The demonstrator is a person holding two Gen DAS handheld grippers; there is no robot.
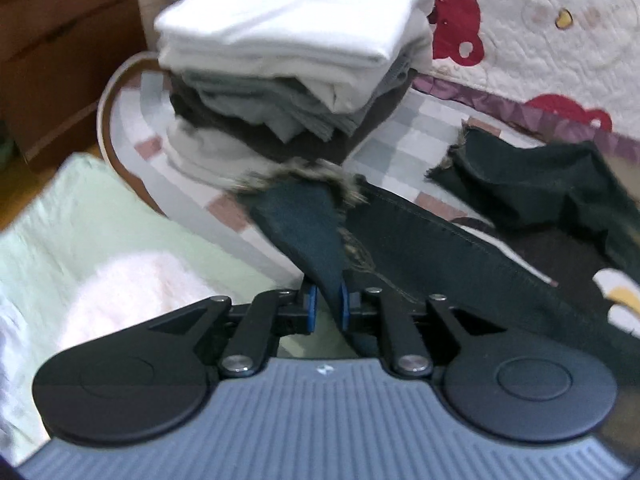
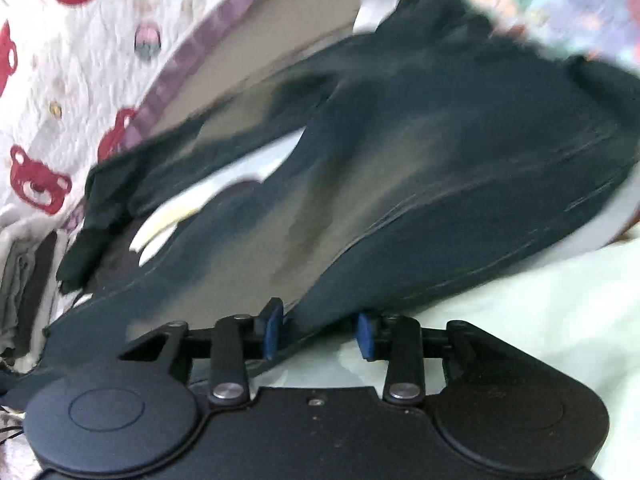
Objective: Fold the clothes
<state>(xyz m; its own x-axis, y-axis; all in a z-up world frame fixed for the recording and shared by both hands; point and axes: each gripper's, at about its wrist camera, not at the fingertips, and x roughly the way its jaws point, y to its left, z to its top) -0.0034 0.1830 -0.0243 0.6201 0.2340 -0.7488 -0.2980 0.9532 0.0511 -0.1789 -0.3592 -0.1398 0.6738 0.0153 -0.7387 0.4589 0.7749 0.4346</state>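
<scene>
On my left wrist view the left gripper (image 1: 327, 304) is clenched on a frayed hem of the dark jeans (image 1: 432, 248); the blue pads (image 1: 311, 305) pinch the cloth between them, and the leg runs off to the right and low, where the frame cuts it. A second frayed leg end (image 1: 532, 184) lies farther right, crumpled, and I cannot tell how it joins the rest. Beyond the held hem stands a stack of folded clothes (image 1: 288, 68), white on top, grey and brown below, on a checked surface (image 1: 404, 136) with a curved rim; the bottom of the stack is hidden behind the raised hem. A pale green cloth (image 1: 80, 224) lies near left, blurred. A white quilt with red bears (image 1: 520, 32) fills the far right. Something grey and furry peeks over the stack; I cannot make it out.

On my right wrist view the right gripper (image 2: 318, 334) has the jeans' (image 2: 420, 152) edge between its pads (image 2: 273, 334), but the gap is wide and the picture smeared, so I cannot tell whether it truly grips. The jeans spread wide across the middle, far edge blurred. Pale green cloth (image 2: 540, 312) lies near right, the bear quilt (image 2: 72, 92) far left, and the stack (image 2: 24, 280) is cut off at the left edge.
</scene>
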